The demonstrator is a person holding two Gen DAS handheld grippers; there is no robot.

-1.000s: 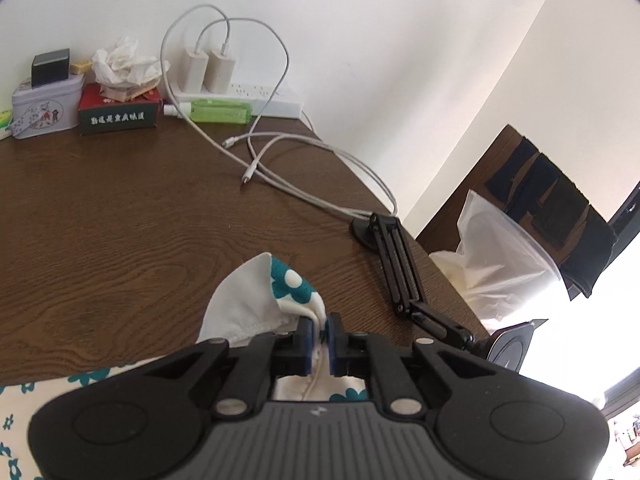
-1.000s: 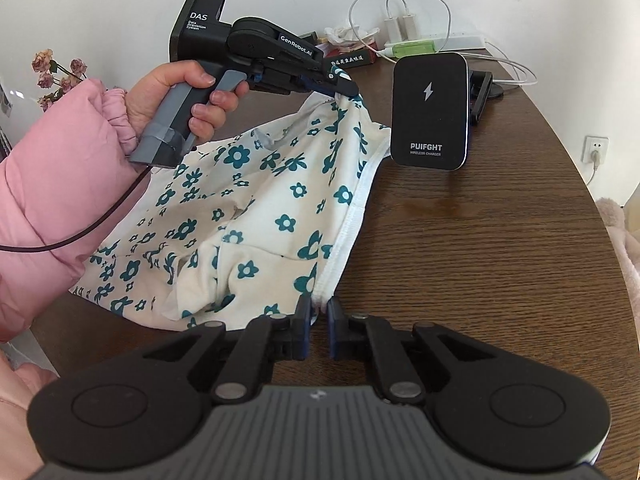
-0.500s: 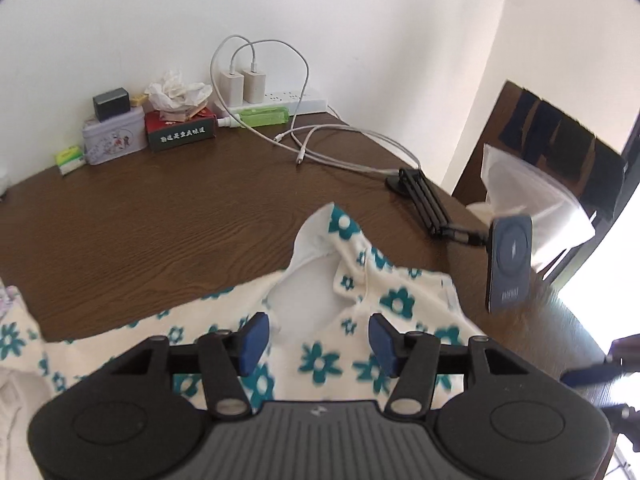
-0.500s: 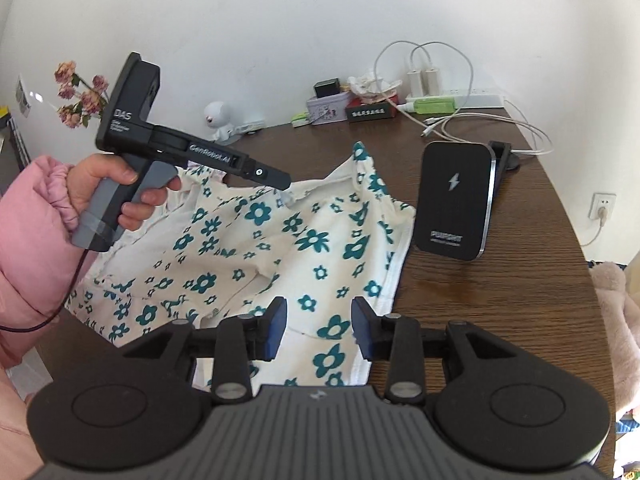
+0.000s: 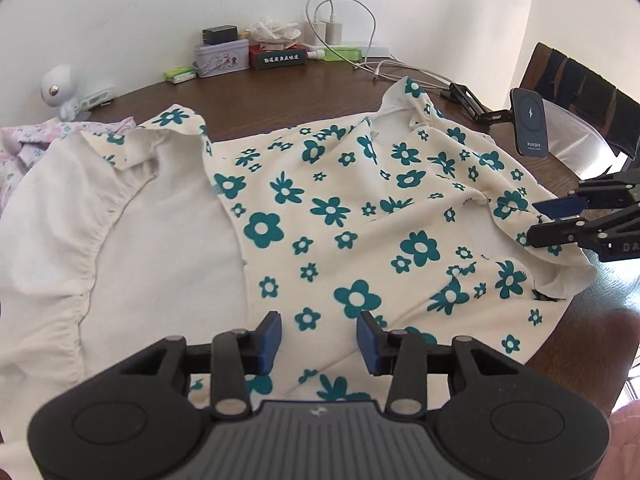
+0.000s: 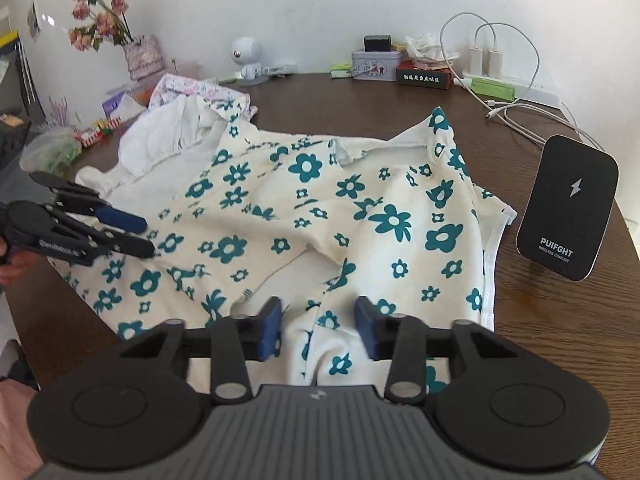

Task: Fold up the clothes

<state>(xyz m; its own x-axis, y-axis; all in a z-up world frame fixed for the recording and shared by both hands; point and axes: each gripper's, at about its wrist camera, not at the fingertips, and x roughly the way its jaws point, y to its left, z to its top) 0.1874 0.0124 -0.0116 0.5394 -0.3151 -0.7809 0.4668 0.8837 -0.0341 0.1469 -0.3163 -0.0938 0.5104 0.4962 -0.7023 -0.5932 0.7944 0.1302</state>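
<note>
A cream garment with teal flowers [image 5: 340,216] [image 6: 320,216] lies spread and rumpled on the brown table, its plain white inside turned up on the left [image 5: 160,224]. My left gripper [image 5: 318,338] hovers open above the garment's near edge, nothing between its fingers. My right gripper [image 6: 318,328] is also open, low over the garment's near hem. Each gripper shows in the other's view: the right one [image 5: 548,220] at the garment's right edge, the left one [image 6: 132,232] over its left side.
A black wireless charger on a stand [image 6: 568,208] [image 5: 530,128] stands just right of the garment. Along the back wall sit a tin [image 5: 222,56], a red box [image 5: 278,56], a power strip with white cables [image 6: 508,84], a small white figure [image 6: 246,58] and flowers [image 6: 104,20]. A pink garment [image 6: 188,88] lies at far left.
Both grippers let go of the garment's corners, opened and drew back toward the near edge. The garment dropped and now lies spread flat on the table.
</note>
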